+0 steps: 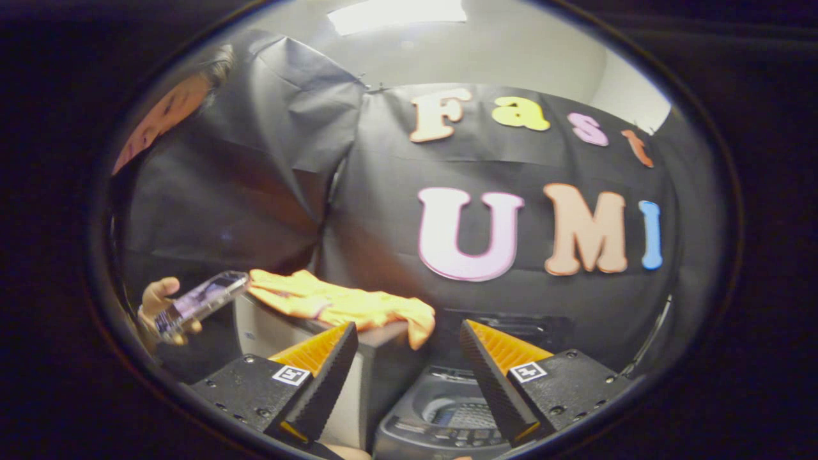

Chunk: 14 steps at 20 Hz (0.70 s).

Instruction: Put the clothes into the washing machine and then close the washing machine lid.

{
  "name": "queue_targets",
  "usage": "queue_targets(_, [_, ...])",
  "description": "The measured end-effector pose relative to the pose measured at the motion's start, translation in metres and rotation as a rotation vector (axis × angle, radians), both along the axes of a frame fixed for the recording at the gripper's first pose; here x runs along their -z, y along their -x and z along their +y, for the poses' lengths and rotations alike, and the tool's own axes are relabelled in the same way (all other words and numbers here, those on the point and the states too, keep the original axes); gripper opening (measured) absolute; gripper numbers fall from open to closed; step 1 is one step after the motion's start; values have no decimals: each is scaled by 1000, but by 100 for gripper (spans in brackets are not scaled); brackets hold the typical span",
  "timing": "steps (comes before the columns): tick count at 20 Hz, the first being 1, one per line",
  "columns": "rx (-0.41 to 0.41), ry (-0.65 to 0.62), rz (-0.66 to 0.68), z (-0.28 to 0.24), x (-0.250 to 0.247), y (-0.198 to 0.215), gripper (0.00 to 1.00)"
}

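Observation:
A yellow piece of clothing (345, 303) lies crumpled on top of a grey box (383, 358), just beyond my left finger. Lower down, between and beyond my fingers, stands a small grey toy washing machine (441, 415) with its top lid open and the drum showing. My gripper (409, 332) hovers above the machine, open, with nothing between its fingers. The left finger (319, 377) is close in front of the box's edge; the right finger (492, 377) is over the machine's right side.
A person stands beyond the box on the left side, one hand (160, 300) holding a phone (201, 300) near the clothing. The black cloth wall (511, 306) rises right behind the box and the machine.

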<state>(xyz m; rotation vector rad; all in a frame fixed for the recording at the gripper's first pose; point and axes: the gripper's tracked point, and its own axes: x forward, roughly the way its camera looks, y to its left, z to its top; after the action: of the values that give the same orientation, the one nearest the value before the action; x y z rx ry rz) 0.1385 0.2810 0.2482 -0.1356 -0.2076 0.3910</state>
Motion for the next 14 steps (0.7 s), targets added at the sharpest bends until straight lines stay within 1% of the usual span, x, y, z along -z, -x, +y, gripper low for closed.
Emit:
queue_targets(2, [-61, 7, 6, 38, -15, -15, 97])
queue_targets(4, [-99, 8, 30, 69, -28, -36, 97])
queue_targets(7, [-148, 27, 90, 104, -33, -68, 97])
queue_targets(9, [-167, 52, 149, 124, -34, -95, 97])
queue_targets(14, [-211, 43, 362, 161, -12, -147, 97])
